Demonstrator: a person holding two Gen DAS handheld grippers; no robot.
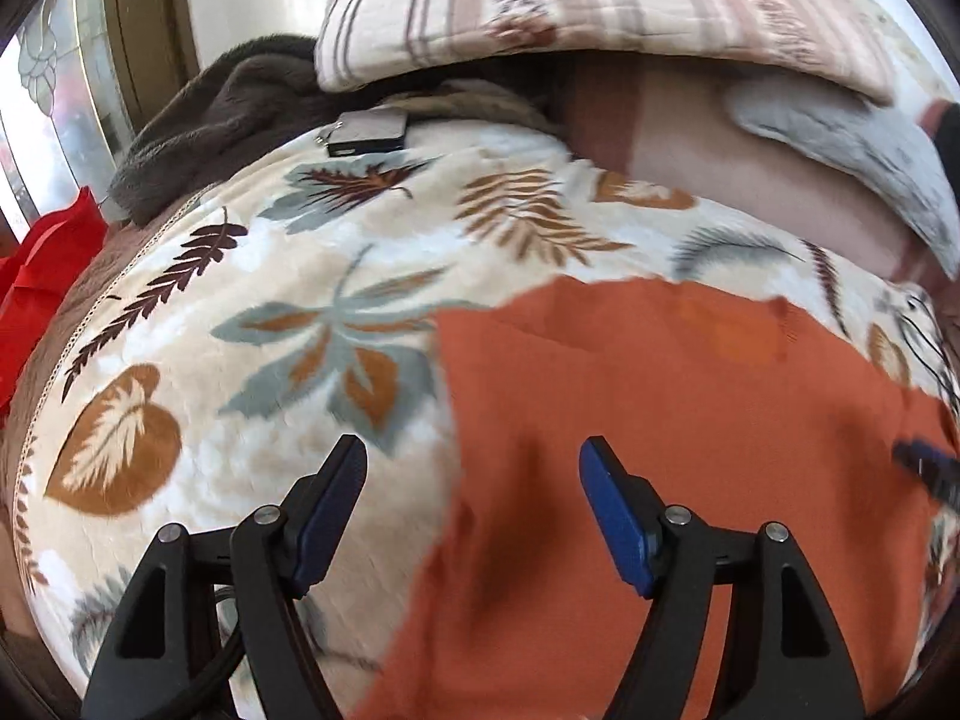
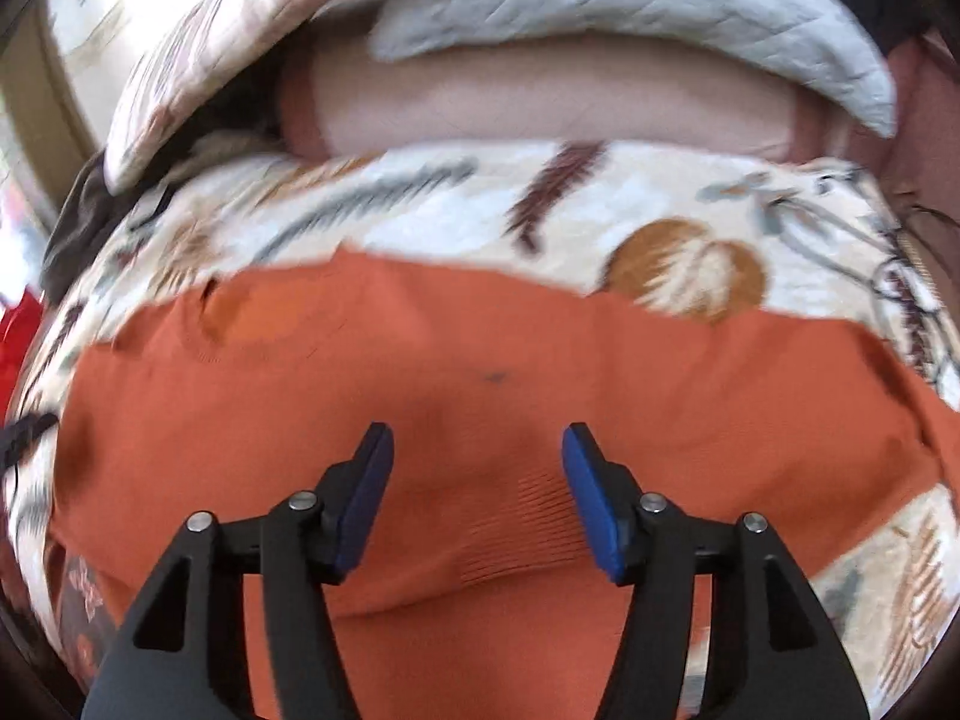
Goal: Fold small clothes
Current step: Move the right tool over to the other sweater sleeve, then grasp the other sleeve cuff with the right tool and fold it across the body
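An orange knit garment lies spread flat on a cream blanket printed with leaves. My left gripper hangs open above the garment's left edge, one finger over the blanket and the other over the orange cloth, with nothing between the pads. In the right wrist view the same garment fills the middle, its ribbed hem below the fingers. My right gripper stands open just above the cloth with nothing gripped. The other gripper shows as a dark blur at the far right edge of the left wrist view.
A striped quilt and a grey padded cover are piled at the back over a pink sheet. A dark fleece and a small black device lie at the back left. Red cloth lies at the left edge.
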